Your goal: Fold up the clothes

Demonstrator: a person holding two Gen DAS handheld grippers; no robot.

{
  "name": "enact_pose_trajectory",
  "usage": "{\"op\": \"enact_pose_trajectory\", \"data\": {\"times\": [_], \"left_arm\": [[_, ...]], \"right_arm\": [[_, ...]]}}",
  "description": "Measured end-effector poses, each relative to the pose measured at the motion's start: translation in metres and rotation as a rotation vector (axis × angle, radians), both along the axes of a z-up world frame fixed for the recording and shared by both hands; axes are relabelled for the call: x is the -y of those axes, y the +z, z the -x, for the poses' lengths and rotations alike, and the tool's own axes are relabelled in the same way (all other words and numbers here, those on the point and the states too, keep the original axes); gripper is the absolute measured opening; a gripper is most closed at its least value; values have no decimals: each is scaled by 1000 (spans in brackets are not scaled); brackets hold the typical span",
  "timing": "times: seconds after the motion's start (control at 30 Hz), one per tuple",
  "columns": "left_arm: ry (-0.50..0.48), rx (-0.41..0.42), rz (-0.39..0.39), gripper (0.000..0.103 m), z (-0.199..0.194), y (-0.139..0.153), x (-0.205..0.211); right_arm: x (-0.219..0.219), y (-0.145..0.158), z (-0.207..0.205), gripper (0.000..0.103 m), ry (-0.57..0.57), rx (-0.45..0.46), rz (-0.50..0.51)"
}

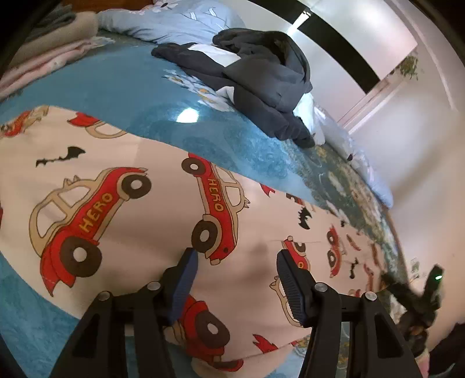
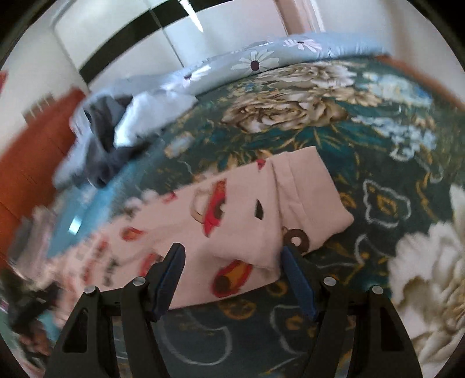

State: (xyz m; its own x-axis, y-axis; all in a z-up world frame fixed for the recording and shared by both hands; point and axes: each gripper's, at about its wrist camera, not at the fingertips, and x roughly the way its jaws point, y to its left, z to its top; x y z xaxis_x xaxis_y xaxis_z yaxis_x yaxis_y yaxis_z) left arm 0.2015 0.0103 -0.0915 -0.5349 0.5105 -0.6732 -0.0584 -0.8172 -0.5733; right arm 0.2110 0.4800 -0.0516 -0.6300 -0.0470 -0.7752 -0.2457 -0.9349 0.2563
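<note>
A pink garment printed with red "HERO" cars and small black bats lies spread flat on the bed, which is covered by a teal blanket with large flowers. In the left wrist view the left gripper hangs just over the middle of this cloth, its 2 blue-padded fingers spread apart with nothing between them. Farther back on the bed sits a crumpled heap of dark grey and white clothes, well apart from the pink piece. A stack of folded pale pink and beige cloth rests at the far left corner, beside a light blue daisy-print quilt.

In the right wrist view, which is blurred on its left side, the right gripper is low over the near end of the same garment, where it looks to be folded over itself into 2 overlapping layers. Its fingers also stand apart, one on each side of that end, clasping nothing. The other gripper shows dimly at the right edge of the left view.
</note>
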Motion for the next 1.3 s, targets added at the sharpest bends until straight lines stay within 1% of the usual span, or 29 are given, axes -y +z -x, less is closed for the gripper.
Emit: {"op": "enact_pose_trajectory", "data": {"times": [0.1,0.17,0.2,0.23,0.27,0.3,0.43,0.47,0.77,0.8,1.3], "left_arm": [[13,-1,-49,61,0,-1,8],[14,-5,-53,61,-4,-1,7],[13,-6,-55,61,-4,-1,5],[13,-7,-56,61,-4,-1,4],[14,-7,-60,61,-4,-2,4],[15,-6,-68,61,-3,-2,4],[20,-6,-91,61,-2,-3,6],[20,-7,-91,61,-2,-3,6],[22,-10,-102,61,-2,-4,7],[23,-10,-104,61,-2,-4,7],[33,-6,-141,61,-3,-6,11]], "right_arm": [[18,-7,3,71,70,55,-195],[24,-7,4,71,87,56,-280],[25,-7,5,69,87,54,-320],[22,-5,7,68,67,51,-370],[17,-1,9,68,29,41,-443],[10,3,9,68,-12,31,-495],[-35,18,-4,68,-193,-15,-480],[-45,20,-8,68,-226,-27,-453],[-97,-9,-50,69,-216,-132,352],[-101,-12,-53,69,-215,-140,423],[-128,-22,9,69,-224,-153,516]]}}
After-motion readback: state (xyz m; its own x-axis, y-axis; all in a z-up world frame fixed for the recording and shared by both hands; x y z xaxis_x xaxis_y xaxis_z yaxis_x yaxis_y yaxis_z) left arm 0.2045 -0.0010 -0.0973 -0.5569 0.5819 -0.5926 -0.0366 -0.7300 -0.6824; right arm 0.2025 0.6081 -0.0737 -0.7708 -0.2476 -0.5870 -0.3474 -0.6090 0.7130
